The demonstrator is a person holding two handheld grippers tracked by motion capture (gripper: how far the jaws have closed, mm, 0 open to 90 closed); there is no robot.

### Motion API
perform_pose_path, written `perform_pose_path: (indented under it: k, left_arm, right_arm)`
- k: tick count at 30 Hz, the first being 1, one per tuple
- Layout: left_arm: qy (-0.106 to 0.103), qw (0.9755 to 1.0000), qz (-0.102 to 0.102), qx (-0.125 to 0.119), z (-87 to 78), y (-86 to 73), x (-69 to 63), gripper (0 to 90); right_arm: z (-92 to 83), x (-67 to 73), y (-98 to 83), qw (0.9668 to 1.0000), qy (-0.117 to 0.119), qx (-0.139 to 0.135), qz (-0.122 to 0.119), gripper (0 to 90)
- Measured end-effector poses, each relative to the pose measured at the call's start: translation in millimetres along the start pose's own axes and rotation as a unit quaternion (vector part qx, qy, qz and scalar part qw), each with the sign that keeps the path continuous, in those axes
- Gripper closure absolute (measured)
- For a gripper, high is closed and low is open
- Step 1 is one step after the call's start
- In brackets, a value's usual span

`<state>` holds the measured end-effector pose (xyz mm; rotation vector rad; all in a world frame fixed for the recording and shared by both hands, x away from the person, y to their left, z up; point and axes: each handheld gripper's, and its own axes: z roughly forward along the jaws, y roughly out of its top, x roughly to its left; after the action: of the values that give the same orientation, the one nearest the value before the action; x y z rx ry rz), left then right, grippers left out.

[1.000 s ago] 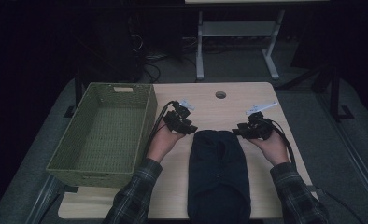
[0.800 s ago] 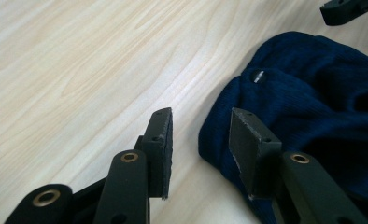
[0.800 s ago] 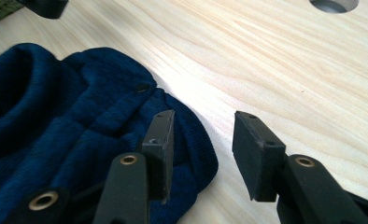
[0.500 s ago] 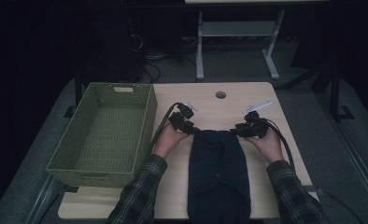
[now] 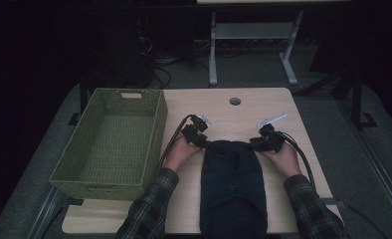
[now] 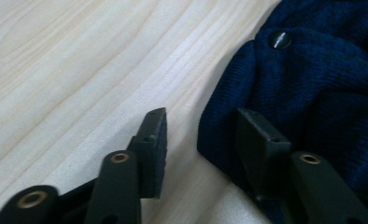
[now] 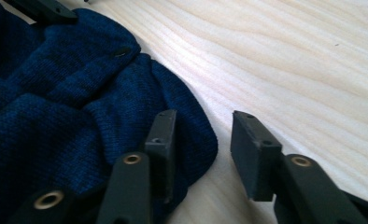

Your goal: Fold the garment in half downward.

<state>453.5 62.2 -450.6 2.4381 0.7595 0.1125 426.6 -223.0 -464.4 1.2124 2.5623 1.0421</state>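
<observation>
Navy knit garment [image 5: 232,184], folded, on surface [image 5: 244,107]; both tools at its far corners.

Left tool [image 6: 201,135] stood half open, astride the garment's left far corner, one jaw on bare wood, one over the knit; nothing gripped. Right tool [image 7: 203,140] mirrored it at the right far corner, its jaws having just been closing, not yet pinching. Garment lay between the hands, long axis running from the person toward the far edge. Green woven basket [image 5: 156,124] stood to the left.

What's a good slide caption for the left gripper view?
Left gripper straddling the edge of a navy knit garment on a pale wooden table, fingers open.
</observation>
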Motion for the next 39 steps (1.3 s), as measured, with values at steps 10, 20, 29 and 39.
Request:
perform_pose_path:
  k: [10,20,29,39]
  left_arm:
    - [-0.012,0.9998,0.009,0.012,1.5,3.6,-5.2,80.6]
    - [-0.013,0.9998,0.001,0.012,-2.1,5.2,-5.2,84.8]
    - [-0.009,0.9999,0.004,-0.007,-22.0,16.8,-6.8,85.4]
    - [0.028,0.9985,0.030,-0.037,-60.8,42.6,-5.5,85.4]
  right_arm:
    - [1.4,2.4,0.7,0.9997,0.023,0.004,0.009,82.0]
    - [0.2,9.9,5.9,0.9998,0.001,0.019,-0.008,84.9]
    - [-10.0,10.8,14.1,0.9999,-0.011,0.009,-0.007,85.2]
    - [-45.8,14.1,47.7,0.9987,-0.027,-0.034,-0.026,85.1]
